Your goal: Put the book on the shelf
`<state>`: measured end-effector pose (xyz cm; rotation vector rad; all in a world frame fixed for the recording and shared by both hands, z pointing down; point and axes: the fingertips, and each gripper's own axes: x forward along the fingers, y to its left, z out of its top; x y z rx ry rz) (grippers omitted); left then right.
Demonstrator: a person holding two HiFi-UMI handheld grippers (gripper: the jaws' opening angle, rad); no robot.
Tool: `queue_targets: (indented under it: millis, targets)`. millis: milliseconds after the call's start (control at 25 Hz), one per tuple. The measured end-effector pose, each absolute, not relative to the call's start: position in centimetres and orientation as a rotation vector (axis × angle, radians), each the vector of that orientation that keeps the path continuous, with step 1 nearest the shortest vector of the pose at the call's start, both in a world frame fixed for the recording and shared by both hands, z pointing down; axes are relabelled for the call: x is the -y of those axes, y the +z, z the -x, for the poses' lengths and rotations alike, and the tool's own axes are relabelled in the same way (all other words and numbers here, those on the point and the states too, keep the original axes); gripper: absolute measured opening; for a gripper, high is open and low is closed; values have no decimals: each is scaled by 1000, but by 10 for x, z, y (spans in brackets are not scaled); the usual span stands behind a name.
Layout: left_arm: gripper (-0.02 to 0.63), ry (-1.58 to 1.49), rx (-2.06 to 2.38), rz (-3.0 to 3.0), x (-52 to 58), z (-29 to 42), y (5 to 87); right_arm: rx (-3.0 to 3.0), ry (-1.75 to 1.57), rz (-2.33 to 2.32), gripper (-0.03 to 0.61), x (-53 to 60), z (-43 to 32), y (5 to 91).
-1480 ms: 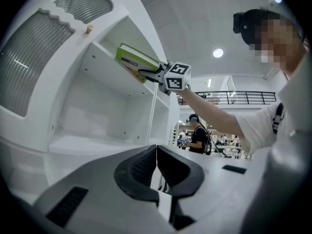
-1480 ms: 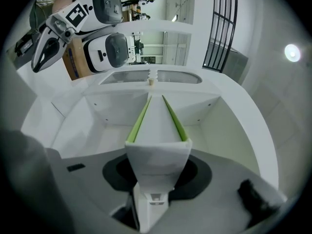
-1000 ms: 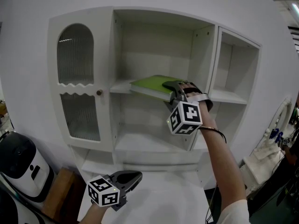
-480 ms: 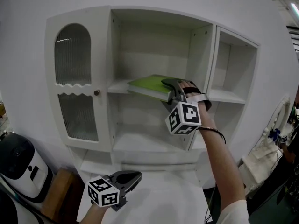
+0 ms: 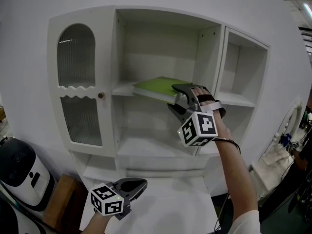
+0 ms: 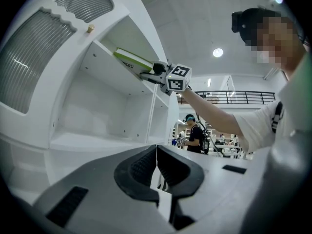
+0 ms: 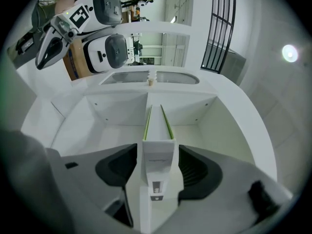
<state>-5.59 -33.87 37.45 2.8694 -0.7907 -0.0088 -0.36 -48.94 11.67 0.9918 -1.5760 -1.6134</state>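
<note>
A green book (image 5: 156, 86) lies flat on the middle shelf (image 5: 124, 89) of a white cabinet, its near end sticking out past the shelf's front edge. My right gripper (image 5: 176, 97) is at that end with its jaws opening. In the right gripper view the book's white page edge (image 7: 157, 130) stands between the pads with a gap on each side of my right gripper (image 7: 157, 165). My left gripper (image 5: 139, 183) hangs low below the cabinet, shut with nothing in it (image 6: 156, 152). From there the book (image 6: 130, 60) shows up high.
The cabinet has an arched ribbed-glass door (image 5: 78, 82) on the left, a lower shelf (image 5: 146, 147) and a narrow right compartment (image 5: 239, 82). A white and black machine (image 5: 22, 172) and a wooden box (image 5: 61, 199) stand at lower left. A person (image 6: 195, 130) stands far behind.
My right gripper's jaws have spread off the book, and it has drawn back a little down and to the right. The book stays on the shelf. My left gripper has not moved.
</note>
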Motion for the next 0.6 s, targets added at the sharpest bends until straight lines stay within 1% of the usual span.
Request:
queue_targets:
  millis: [360,400,480,600]
  targets:
    - [11,1,766,-2877,331,47,376,1586,-1636,-968,260,449,-1,120]
    - [11,2,764,-2877,330,46,376,1579,-1645,-974,243,446,-1,119]
    - [11,3,761,-2878,329,45,376,1559,-1667,-994,159,441,-1,116]
    - [11,2,757,-2880,326,44,376,1539,-1676,-999,136,439,0,117]
